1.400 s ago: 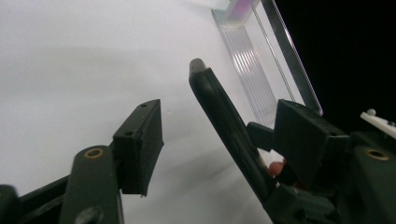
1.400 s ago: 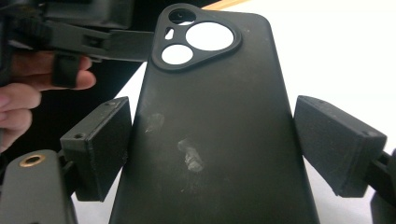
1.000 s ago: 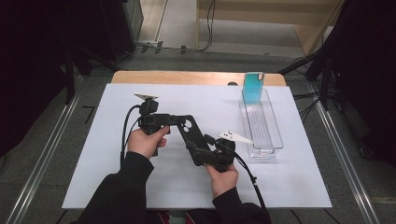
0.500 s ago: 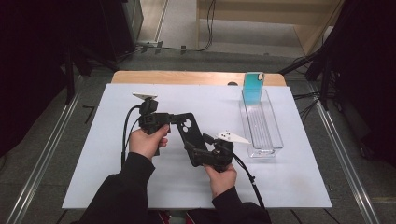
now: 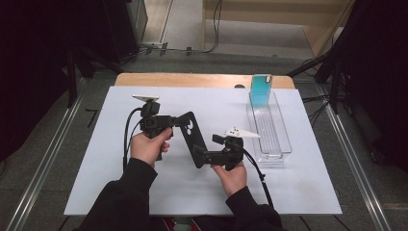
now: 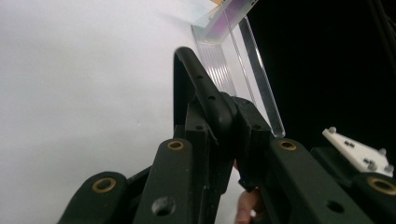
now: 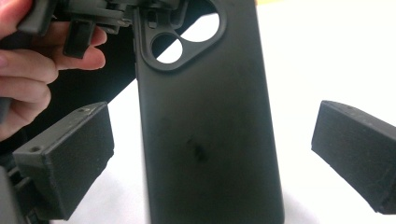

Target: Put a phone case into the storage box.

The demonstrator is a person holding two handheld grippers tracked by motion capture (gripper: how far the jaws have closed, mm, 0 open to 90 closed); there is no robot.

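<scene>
Matte black phone case, clamped in left gripper jaws, between right gripper jaws just parting.

The black phone case is a matte shell with a rounded camera cut-out holding two round holes near one end, and it hangs in the air above the white table sheet, left of the clear tray. It slants, its cut-out end up and to the left. A faint smudge marks the middle of its back.
</scene>
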